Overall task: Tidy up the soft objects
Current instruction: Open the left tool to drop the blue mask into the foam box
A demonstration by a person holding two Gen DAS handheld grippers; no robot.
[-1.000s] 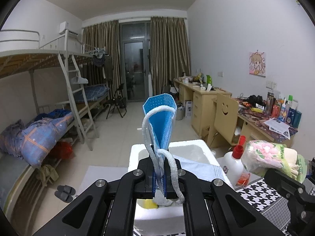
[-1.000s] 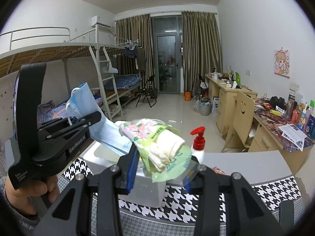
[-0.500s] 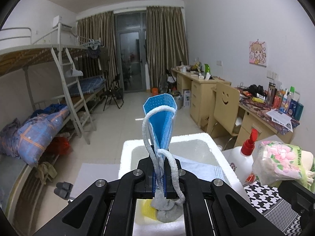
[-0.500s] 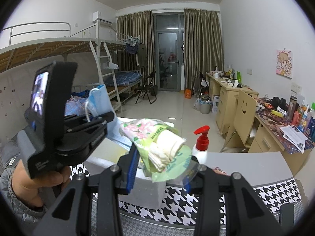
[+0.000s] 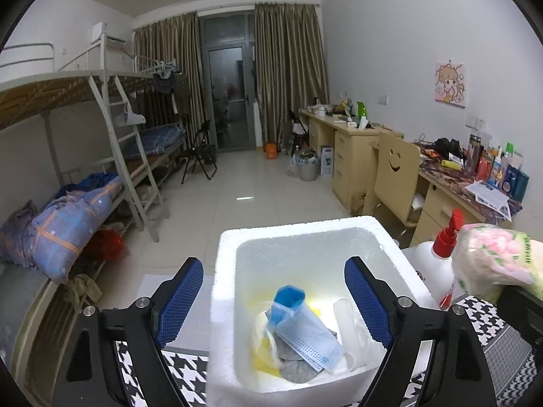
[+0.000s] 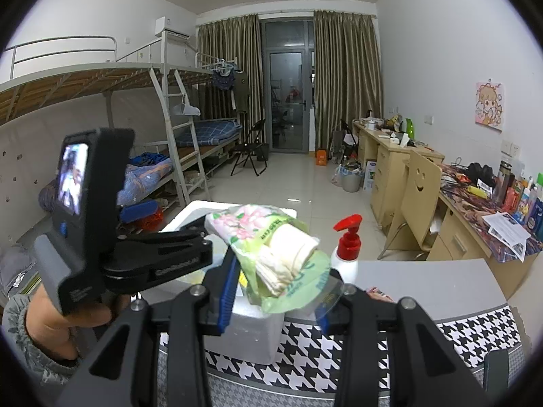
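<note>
The left gripper (image 5: 276, 296) is opening, nothing between its pads — the blue face mask (image 5: 302, 330) lies below it in the foam box (image 5: 222, 271), long axis slanting away-left. The right gripper (image 6: 276, 291) clamps the tissue pack (image 6: 271, 251), pointing forward.

Tissue pack (image 5: 495, 264) blurred at the frame's right — grey cloth (image 5: 295, 366) mostly buried under the mask (image 5: 302, 332).

Our left gripper (image 5: 276, 300) opening, jaws now spread wide where we had them pinched shut, blue face mask (image 5: 302, 329) no longer upright between them, now lying loose inside the white foam box (image 5: 224, 305).
</note>
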